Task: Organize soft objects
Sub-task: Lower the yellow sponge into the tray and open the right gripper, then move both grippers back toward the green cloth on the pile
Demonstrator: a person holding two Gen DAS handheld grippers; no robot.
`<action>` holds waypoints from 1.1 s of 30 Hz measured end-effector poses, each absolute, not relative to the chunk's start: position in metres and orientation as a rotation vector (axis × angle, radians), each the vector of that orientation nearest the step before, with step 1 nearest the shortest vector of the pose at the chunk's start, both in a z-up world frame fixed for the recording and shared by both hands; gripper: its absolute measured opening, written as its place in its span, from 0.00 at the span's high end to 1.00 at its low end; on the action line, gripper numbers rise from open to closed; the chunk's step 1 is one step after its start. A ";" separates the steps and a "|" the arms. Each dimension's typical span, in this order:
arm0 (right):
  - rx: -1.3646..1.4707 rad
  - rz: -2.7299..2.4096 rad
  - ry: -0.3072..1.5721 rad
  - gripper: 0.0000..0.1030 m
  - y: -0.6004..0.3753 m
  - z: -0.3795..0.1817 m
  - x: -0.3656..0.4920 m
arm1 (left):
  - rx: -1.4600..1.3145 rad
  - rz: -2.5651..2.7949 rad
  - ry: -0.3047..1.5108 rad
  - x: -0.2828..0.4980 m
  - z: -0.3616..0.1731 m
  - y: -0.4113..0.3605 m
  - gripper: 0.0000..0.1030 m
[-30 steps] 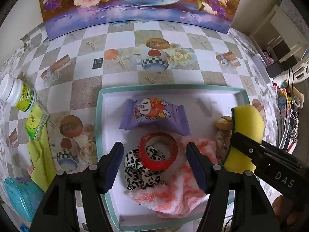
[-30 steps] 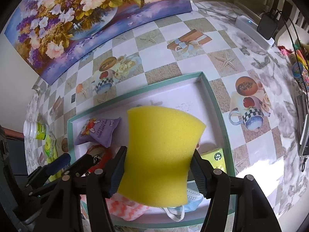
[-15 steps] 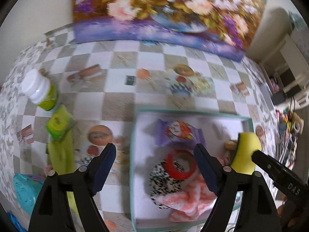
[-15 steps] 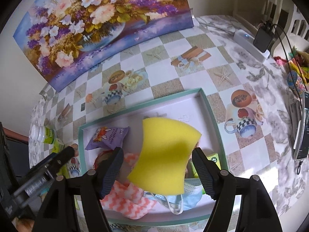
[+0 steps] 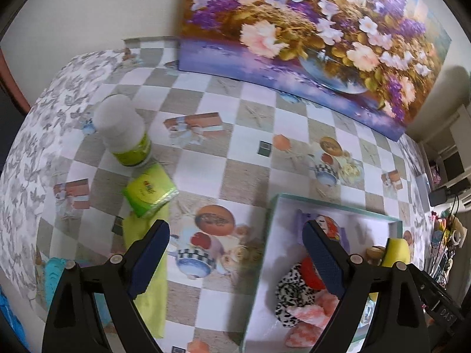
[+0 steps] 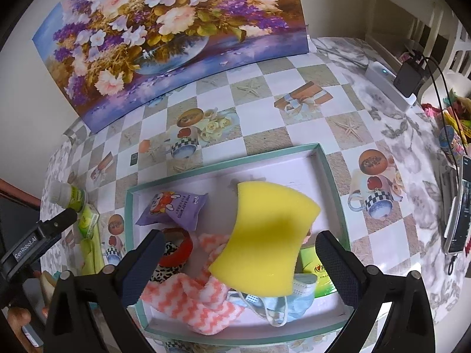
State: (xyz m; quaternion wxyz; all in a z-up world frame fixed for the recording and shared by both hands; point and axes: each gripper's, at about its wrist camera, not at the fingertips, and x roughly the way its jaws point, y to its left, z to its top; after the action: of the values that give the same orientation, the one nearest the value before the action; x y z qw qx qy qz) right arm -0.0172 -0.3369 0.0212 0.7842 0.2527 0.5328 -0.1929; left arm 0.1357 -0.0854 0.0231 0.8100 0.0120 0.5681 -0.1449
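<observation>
The yellow sponge [image 6: 265,235] lies tilted on the pile inside the teal-rimmed tray [image 6: 332,188]. My right gripper [image 6: 240,264] hangs above it, jaws opening, both pads clear of the sponge. Under and beside the sponge are a pink-and-white cloth [image 6: 191,297], a blue face mask [image 6: 294,297], a red tape roll [image 6: 176,247], a leopard scrunchie [image 6: 162,270] and a purple snack pack [image 6: 173,209]. My left gripper [image 5: 235,235] is over the tablecloth at the tray's [image 5: 323,203] left rim, jaws opening, nothing between them. A yellow-green cloth [image 5: 150,288] lies by its left finger.
On the table left of the tray are a green tissue pack [image 5: 148,189], a white bottle with a green label [image 5: 123,132] and a turquoise object [image 5: 56,276]. A flower painting [image 6: 164,29] leans on the back wall. A power strip [image 6: 388,85] and a phone [image 6: 459,206] are at the right.
My right gripper let go of the sponge, which dropped onto the pile in the tray. My left gripper swung left from above the tray to the tablecloth and widened.
</observation>
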 end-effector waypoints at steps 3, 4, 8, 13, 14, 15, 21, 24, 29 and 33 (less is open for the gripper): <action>0.531 -0.410 1.153 0.00 -0.331 0.023 -0.015 | 0.024 -0.301 1.210 0.139 0.024 -0.076 0.11; 0.523 -0.410 1.154 0.00 -0.328 0.024 -0.013 | 0.020 -0.296 1.208 0.140 0.025 -0.073 0.11; 0.465 -0.383 1.151 0.00 -0.305 0.029 -0.003 | 0.000 -0.254 1.185 0.145 0.031 -0.052 0.11; 0.420 -0.303 1.168 0.00 -0.269 0.029 0.013 | -0.018 -0.180 1.165 0.151 0.035 -0.019 0.11; 0.410 -0.296 1.172 0.00 -0.264 0.028 0.015 | -0.018 -0.172 1.164 0.152 0.036 -0.016 0.11; 0.395 -0.286 1.179 0.00 -0.256 0.027 0.018 | -0.020 -0.157 1.161 0.153 0.036 -0.009 0.11; 0.367 -0.243 1.195 0.00 -0.225 0.023 0.030 | -0.036 -0.091 1.153 0.158 0.039 0.026 0.11; 0.358 -0.221 1.200 0.00 -0.211 0.020 0.036 | -0.038 -0.066 1.151 0.160 0.040 0.040 0.11; 0.340 -0.173 1.215 0.00 -0.184 0.013 0.047 | -0.047 -0.044 1.147 0.162 0.041 0.059 0.11; 0.315 -0.137 1.233 0.00 -0.161 0.006 0.056 | -0.060 -0.030 1.152 0.166 0.038 0.073 0.11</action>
State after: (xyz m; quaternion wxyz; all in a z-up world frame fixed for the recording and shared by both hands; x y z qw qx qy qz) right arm 0.0557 -0.1609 0.0058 0.8022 0.1472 0.5751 -0.0639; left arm 0.1657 0.0727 0.0380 0.8381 -0.0286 0.5446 -0.0144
